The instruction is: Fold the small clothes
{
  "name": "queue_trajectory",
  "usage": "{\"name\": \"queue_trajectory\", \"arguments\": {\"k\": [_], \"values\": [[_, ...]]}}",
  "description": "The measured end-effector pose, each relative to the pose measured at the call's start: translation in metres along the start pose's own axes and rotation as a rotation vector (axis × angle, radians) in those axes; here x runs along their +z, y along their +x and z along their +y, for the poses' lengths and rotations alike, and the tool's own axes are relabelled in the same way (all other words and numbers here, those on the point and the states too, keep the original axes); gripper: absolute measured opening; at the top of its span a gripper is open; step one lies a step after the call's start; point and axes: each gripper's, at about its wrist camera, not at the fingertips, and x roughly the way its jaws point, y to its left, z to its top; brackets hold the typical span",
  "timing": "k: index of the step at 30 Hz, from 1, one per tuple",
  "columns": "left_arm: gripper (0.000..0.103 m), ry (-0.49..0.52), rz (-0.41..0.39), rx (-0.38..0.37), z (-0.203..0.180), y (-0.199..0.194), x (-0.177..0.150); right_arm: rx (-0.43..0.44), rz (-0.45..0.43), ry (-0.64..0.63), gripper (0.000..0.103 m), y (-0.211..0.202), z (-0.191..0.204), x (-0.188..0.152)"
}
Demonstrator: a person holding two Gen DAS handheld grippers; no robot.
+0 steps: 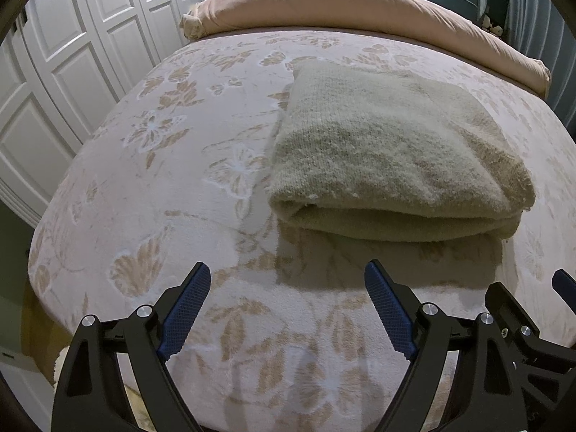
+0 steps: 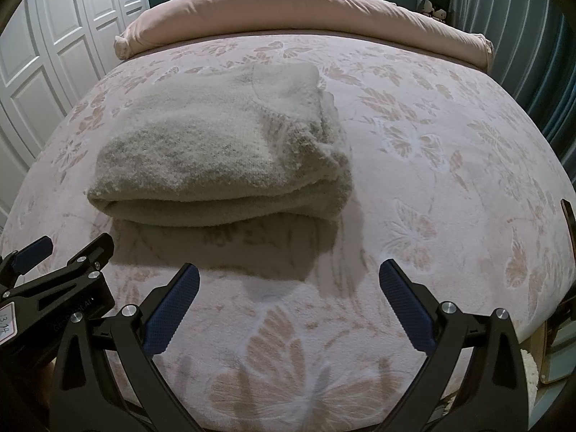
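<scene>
- Left gripper (image 1: 287, 274) wide open, holding nothing, over bed (image 1: 151, 187).
- Right gripper (image 2: 289, 270) wide open, holding nothing.
- Folded sweater (image 2: 219, 151) on bed, ahead of both.

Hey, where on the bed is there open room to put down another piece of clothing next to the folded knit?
Bare bedspread lies to the right of the folded knit, out to the bed's edge, and to its left toward the wardrobe doors. The near strip before both open grippers, left gripper and right gripper, is free. The far end is crowded by the pink duvet.
</scene>
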Motion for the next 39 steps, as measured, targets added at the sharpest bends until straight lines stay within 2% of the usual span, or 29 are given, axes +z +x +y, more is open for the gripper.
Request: {"name": "queue_trajectory", "arguments": {"k": [23,39], "values": [[0.085,-0.007,0.015,0.006,0.004,0.003,0.003,-0.003,0.008,-0.011,0.098,0.005,-0.001,0.004],[0.085,0.003,-0.005,0.007,0.002,0.001,0.008,0.006,0.004,-0.014,0.098,0.010,-0.009,0.009]]}}
